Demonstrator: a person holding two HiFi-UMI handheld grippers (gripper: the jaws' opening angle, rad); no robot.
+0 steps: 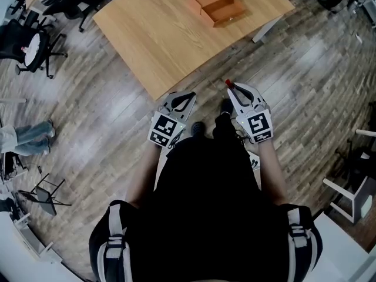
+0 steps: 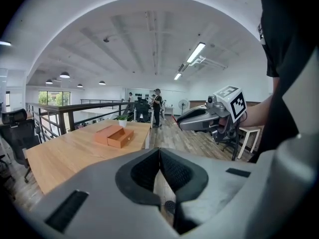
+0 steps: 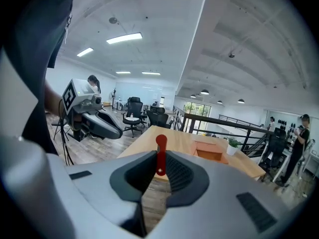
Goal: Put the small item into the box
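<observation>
An open office loft with a grey wood-plank floor (image 1: 305,69), a white ceiling with strip lights and a dark railing (image 2: 75,111) along one edge. Black office chairs (image 1: 35,46) stand well off to the left. A light wooden worktop (image 1: 158,34) lies ahead of the person, its near corner just in front of the 2 claws. Toward its far side sits the orange box (image 1: 216,4), its drawer part pulled open, with a small potted plant (image 3: 233,146) beyond it.

The person stands on the floor short of the worktop, 1 tool in each hand. The right claw (image 1: 233,88) is clamped on the small red item (image 3: 160,156), which pokes up upright past the jaw tips, well apart from the box. The left claw (image 1: 187,97) has its jaws pressed together with nothing between them.
</observation>
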